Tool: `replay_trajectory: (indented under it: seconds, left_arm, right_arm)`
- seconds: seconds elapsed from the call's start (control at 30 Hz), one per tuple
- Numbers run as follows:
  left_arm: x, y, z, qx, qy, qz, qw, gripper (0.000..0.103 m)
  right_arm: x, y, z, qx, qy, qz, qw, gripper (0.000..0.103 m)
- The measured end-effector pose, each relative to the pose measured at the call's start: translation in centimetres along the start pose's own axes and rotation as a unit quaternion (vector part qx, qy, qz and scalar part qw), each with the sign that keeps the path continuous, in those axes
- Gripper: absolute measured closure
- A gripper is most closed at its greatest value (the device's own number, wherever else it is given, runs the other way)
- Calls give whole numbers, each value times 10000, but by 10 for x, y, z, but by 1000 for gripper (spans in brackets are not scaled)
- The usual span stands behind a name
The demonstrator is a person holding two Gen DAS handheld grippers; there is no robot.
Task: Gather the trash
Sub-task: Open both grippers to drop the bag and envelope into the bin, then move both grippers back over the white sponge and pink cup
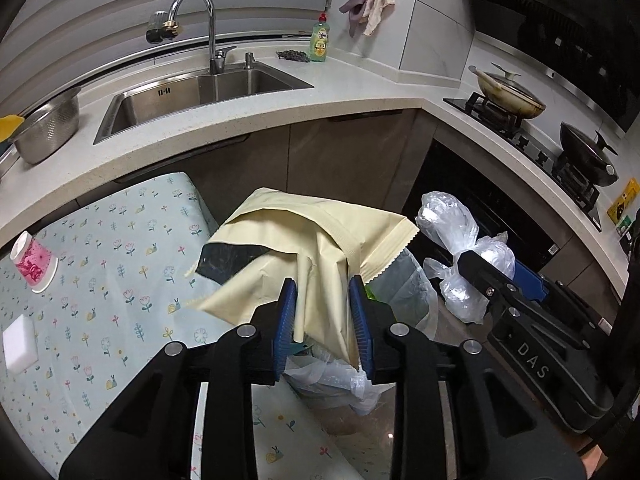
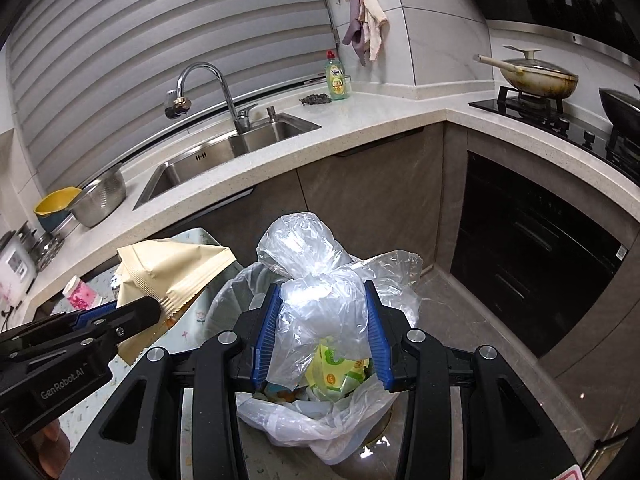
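Observation:
My left gripper (image 1: 322,316) is shut on a crumpled cream-yellow mailer bag (image 1: 304,240) and holds it above the bin; the bag also shows in the right wrist view (image 2: 172,268). My right gripper (image 2: 322,332) is shut on a knotted clear plastic bag (image 2: 316,280), held over a trash bin lined with a clear bag (image 2: 320,420) that holds green-yellow wrappers. The clear bag and right gripper also show in the left wrist view (image 1: 460,248). A pink paper cup (image 1: 34,262) lies tipped on the floral tablecloth.
A table with floral cloth (image 1: 100,280) stands left of the bin, with a white sponge block (image 1: 20,344) on it. Behind is a counter with a sink (image 1: 192,96), a steel colander (image 1: 48,128), dish soap (image 1: 320,40), and a stove with pans (image 1: 512,92).

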State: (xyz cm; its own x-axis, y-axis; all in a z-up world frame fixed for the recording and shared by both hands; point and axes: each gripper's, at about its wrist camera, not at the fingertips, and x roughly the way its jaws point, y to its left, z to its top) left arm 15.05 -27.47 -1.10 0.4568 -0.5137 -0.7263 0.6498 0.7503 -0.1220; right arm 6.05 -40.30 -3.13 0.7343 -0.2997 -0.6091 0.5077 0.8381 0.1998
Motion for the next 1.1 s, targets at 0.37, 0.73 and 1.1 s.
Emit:
replay_trajectory:
  seconds: [0.37,0.73,1.1]
  left_arm:
    - [16,3,1,-45,-70,144,9999,44]
    - [7,26,4,-297,-179,374,9987,38]
    - [-25,53,2,-470,-403,634,9961,30]
  right_arm:
    - [21,3,-5,6,131,84,9999,56]
    - [22,17,-1,-55,74,146,9999,50]
    - [9,48,2,-223,-17,274,9994,49]
